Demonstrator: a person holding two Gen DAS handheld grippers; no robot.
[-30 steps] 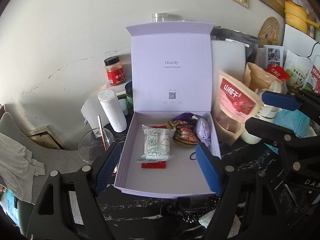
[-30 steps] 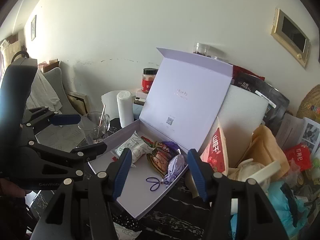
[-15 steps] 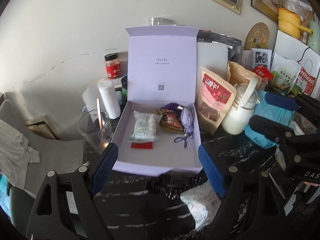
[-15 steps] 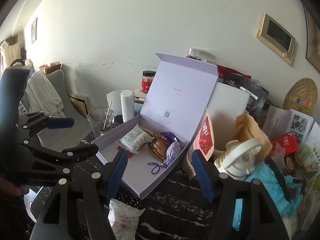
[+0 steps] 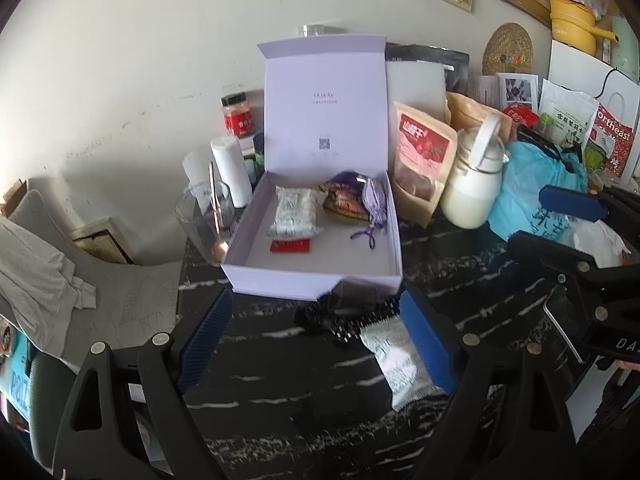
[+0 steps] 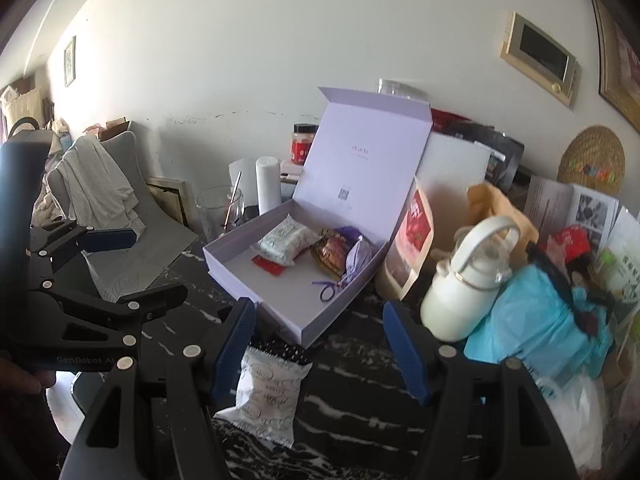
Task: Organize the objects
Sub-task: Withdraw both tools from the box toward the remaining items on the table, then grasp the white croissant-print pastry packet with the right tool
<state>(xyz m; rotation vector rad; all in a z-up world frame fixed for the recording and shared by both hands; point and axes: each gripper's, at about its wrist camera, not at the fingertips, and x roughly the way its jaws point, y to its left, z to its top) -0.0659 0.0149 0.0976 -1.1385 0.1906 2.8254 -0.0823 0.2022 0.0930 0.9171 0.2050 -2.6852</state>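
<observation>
Black marble bench ahead of you: the white snack packet (image 6: 269, 394) lies just near of the open box (image 5: 316, 280), long axis near-to-far, closest your right gripper (image 6: 320, 346), both jaws wide open and empty.

Open box (image 5: 316, 276) on table (image 5: 280, 400), snack packets (image 5: 294, 213) inside, another packet (image 5: 402, 360) before it, jug (image 5: 472, 194) right.

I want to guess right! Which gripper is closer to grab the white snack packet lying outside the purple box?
Probably the right gripper: its open jaws nearly frame the white snack packet. The left gripper has it beside one finger.
</observation>
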